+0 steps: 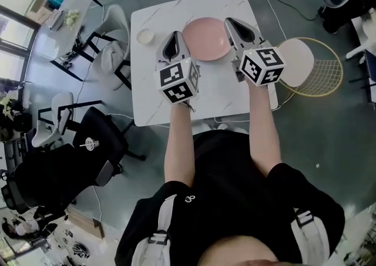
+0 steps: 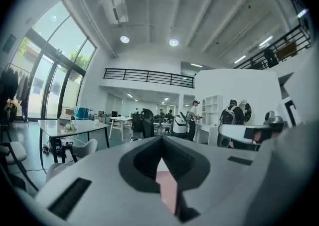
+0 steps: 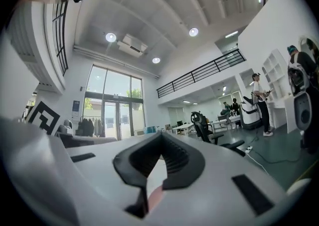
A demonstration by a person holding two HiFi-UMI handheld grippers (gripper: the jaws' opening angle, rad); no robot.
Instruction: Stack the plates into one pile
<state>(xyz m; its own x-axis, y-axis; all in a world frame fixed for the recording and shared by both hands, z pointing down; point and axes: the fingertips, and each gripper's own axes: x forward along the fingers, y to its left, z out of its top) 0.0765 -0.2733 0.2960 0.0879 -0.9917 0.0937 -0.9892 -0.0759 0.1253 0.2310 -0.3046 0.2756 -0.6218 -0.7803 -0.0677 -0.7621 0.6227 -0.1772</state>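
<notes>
Where its two jaws meet tip to tip, the left gripper (image 2: 162, 141) is pressed together with nothing pinched; only a sliver of pink shows through the gap behind the tips. The right gripper (image 3: 160, 136) is closed the same way and empty. Both point level, out into the room, side by side over a white table (image 1: 154, 97). Seen from the head view, a pink plate (image 1: 205, 39) lies on the table's far half, between the two grippers and gripped by neither. A small cream dish (image 1: 145, 36) sits near the far left corner, well apart from it. A yellow wire chair (image 1: 320, 77) stands just beside the table's right edge.
</notes>
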